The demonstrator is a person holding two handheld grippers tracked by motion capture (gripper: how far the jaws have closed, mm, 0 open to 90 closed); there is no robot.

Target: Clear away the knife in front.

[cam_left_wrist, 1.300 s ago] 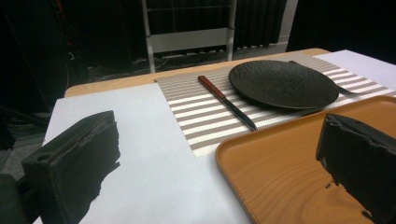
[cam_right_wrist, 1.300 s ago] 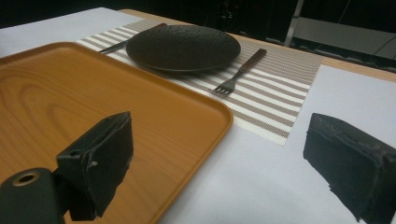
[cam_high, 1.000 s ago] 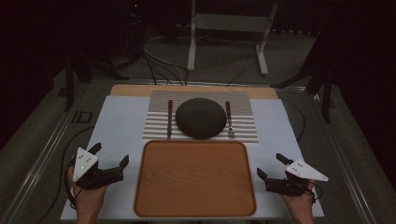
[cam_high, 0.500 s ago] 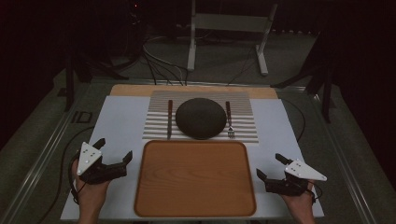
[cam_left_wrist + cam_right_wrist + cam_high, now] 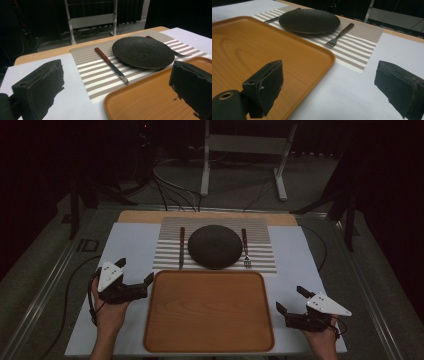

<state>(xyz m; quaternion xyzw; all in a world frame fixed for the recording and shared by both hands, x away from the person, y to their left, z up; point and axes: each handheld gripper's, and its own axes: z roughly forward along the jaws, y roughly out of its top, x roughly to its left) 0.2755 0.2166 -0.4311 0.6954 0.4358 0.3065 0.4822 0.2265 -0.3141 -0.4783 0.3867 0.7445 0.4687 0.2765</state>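
- Left gripper (image 5: pixel 134 279): at about 8 o'clock on the table (image 5: pixel 130 245), just off the left rim of the wooden tray (image 5: pixel 209 312). Its fingers stand wide apart and hold nothing; one of them overlaps the tray's near corner in the left gripper view.
- Knife (image 5: pixel 181 247): lies on the striped placemat (image 5: pixel 260 255) at roughly 11 o'clock from the tray's centre, just beside the left edge of the plate, wooden handle pointing away from the person. It is the piece nearest the left gripper, so I judge it the likely first pick.
- Doing it well: come in over the handle rather than the blade, fingers square across it, and close low enough to catch the flat handle without dragging the placemat.
- Dark plate (image 5: pixel 215 246): sits empty in the middle of the placemat at 12 o'clock, apart from the tray's far rim.
- Fork (image 5: pixel 245 249): on the placemat at 1 o'clock, just beside the plate's right edge, tines toward the person.
- Right gripper (image 5: pixel 294 302): at 4 o'clock, just right of the tray, fingers spread and empty. The fork's handle would suit it, with the same square approach.
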